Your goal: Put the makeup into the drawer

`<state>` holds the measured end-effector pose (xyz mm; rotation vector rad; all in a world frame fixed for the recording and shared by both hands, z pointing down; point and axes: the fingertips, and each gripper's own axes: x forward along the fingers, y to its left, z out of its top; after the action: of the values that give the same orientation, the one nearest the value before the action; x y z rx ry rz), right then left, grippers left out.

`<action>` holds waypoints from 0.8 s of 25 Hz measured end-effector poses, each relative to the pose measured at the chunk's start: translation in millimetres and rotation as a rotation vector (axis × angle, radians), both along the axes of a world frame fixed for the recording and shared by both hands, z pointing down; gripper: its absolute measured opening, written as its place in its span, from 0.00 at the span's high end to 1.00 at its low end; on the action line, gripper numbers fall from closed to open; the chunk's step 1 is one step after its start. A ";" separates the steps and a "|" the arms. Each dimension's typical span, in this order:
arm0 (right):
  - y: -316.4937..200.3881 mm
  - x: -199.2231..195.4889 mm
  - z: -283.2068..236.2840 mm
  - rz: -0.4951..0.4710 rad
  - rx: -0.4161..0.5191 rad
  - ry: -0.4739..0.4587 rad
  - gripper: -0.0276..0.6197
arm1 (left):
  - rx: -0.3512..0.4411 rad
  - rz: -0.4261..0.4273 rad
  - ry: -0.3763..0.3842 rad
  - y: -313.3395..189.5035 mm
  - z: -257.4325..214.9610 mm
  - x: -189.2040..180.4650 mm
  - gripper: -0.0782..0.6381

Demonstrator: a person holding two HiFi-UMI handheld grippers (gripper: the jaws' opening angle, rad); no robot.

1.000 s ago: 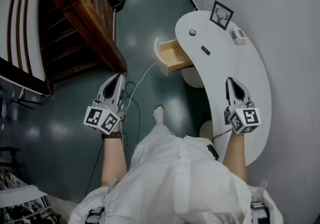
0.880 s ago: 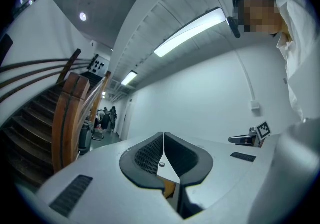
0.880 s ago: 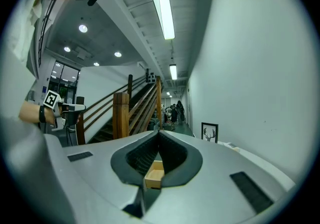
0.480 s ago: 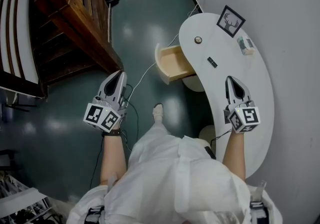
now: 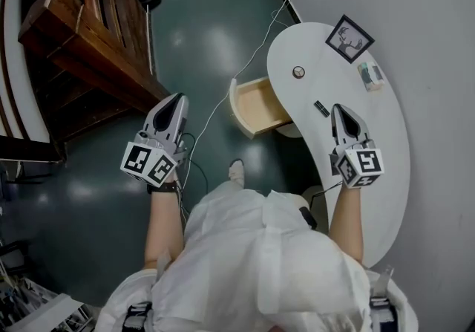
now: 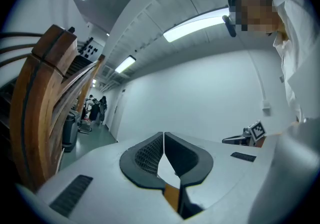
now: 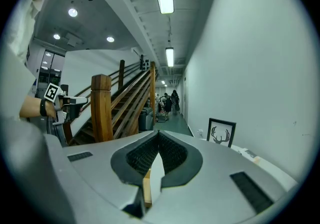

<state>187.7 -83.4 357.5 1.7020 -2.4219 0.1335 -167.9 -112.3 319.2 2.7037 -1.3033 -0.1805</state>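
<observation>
Loose white garment point(image 5: 260, 264), black wristband point(image 5: 163, 187) on the left wrist; grey left gripper point(image 5: 177, 99) and right gripper point(image 5: 343, 109) bear black-and-white marker cubes point(image 5: 148, 163).

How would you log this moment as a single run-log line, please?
left gripper: shut, empty | right gripper: shut, empty, above table | drawer: open | black makeup item: on table, not held

right gripper point(image 7: 158, 133): jaws pressed together, nothing between them
picture frame point(image 7: 220, 132): upright against the wall, right of jaws
stair post point(image 7: 101, 107): left of jaws
</observation>
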 end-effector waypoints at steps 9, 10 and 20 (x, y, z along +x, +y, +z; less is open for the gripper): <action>-53.4 -29.0 14.0 0.009 -0.035 0.050 0.94 | 0.022 0.055 0.010 -64.7 -3.8 -12.1 0.86; -57.7 -33.7 16.2 0.001 -0.043 0.062 0.94 | 0.024 0.056 0.019 -68.7 -3.6 -14.5 0.86; -87.9 -55.5 40.1 -0.082 -0.106 0.130 0.94 | -0.031 0.104 0.023 -90.5 24.0 4.5 0.86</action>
<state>132.2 -171.3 397.6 1.5159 -2.3408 0.1335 -163.4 -202.8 343.2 2.7263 -1.1464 -0.1784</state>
